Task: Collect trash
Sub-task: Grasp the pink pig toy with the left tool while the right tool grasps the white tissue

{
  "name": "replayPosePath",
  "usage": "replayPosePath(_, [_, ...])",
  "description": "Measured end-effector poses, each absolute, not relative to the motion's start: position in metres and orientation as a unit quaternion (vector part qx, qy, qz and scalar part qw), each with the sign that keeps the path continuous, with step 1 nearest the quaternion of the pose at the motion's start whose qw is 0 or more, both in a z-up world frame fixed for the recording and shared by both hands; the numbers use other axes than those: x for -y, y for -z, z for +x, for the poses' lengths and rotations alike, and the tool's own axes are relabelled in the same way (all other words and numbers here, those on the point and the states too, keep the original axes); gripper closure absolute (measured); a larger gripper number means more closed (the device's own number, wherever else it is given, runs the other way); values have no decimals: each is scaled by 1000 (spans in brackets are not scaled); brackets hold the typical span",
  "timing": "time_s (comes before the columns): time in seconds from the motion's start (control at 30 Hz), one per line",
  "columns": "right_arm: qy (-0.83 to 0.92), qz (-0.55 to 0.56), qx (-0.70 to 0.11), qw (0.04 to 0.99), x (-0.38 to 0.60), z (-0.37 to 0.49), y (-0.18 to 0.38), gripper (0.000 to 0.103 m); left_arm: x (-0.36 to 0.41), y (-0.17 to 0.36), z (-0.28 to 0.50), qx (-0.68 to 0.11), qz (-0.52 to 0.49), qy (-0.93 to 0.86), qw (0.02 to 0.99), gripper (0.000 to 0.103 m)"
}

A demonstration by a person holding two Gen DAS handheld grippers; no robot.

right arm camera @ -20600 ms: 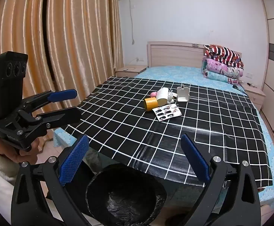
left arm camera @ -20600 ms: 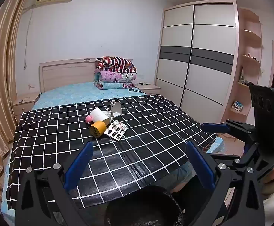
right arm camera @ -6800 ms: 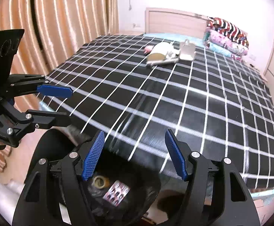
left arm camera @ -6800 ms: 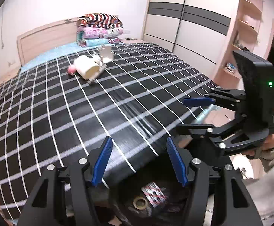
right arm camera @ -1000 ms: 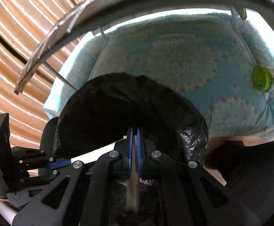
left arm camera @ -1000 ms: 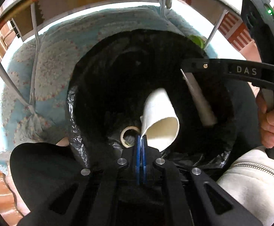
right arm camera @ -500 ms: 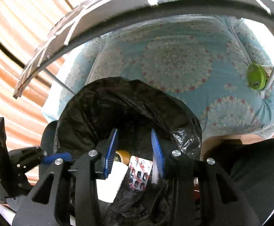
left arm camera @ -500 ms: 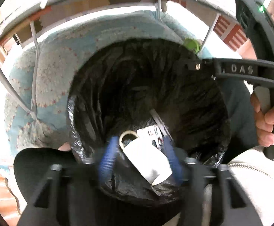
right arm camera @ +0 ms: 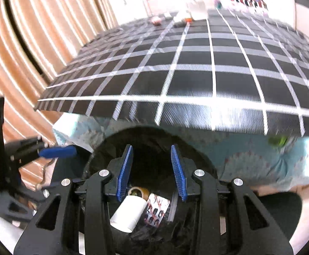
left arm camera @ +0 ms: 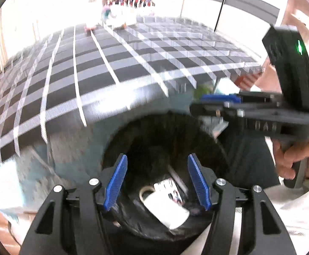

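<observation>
Both drops done: left gripper and right gripper were clamped 1 s ago, now part-open, empty. Roll and strip lie in bin. More trash far up the bed.

One lined bin holds four items: one white paper roll, one tape ring, one blister pack, one thin strip. Two grippers.
</observation>
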State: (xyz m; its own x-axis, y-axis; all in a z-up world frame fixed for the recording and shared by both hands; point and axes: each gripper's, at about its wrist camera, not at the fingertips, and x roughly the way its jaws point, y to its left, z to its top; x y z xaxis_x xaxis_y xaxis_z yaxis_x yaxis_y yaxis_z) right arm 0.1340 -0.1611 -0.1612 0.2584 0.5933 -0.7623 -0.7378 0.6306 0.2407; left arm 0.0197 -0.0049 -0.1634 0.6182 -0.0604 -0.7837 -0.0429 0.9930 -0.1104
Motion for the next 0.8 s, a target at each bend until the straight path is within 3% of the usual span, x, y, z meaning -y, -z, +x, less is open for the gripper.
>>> replayPosePath(0.3, [-444,-90,-391,801,148,139,119,66,-21,108,43,-375,-46,-13,926,46])
replayPosePath(0.8, [-425,-88,-353,829,114,199,89,66,-75,71,95,-333,-34,-58,941,46])
